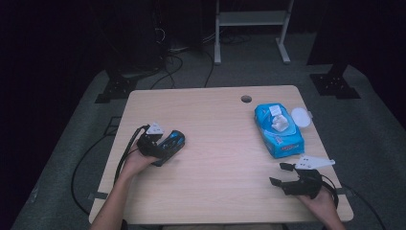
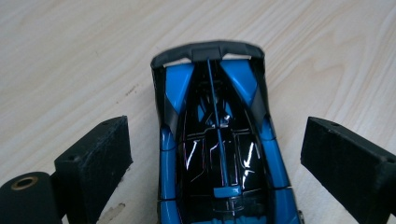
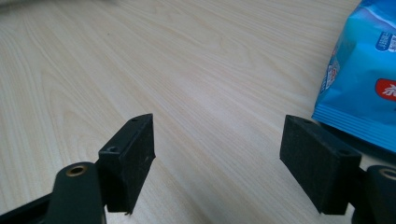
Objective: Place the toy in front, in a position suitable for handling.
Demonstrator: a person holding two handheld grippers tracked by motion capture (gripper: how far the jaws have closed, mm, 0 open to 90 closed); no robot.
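Left gripper view puts the toy car (image 2: pixel 219 149) on the table (image 2: pixel 70 60) between my wide-open left jaws, untouched. Closing off-centre could skid it away. My right jaws gape empty beside the wipes pack (image 3: pixel 364 79).

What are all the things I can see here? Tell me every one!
toy car: one, blue and black, on the left part of the table, between the left gripper's open jaws
wet wipes pack: one, blue, on the right part of the table, its flap open
round lid: one, white, beside the pack at the table's right edge
table: one, light wood, with a round hole near its far edge
white frame: one, on the floor behind the table
cables: several, black, on the grey floor
left gripper: one, black, open around the car
right gripper: one, black, open, holding nothing, near the pack
hands: two, one on each gripper
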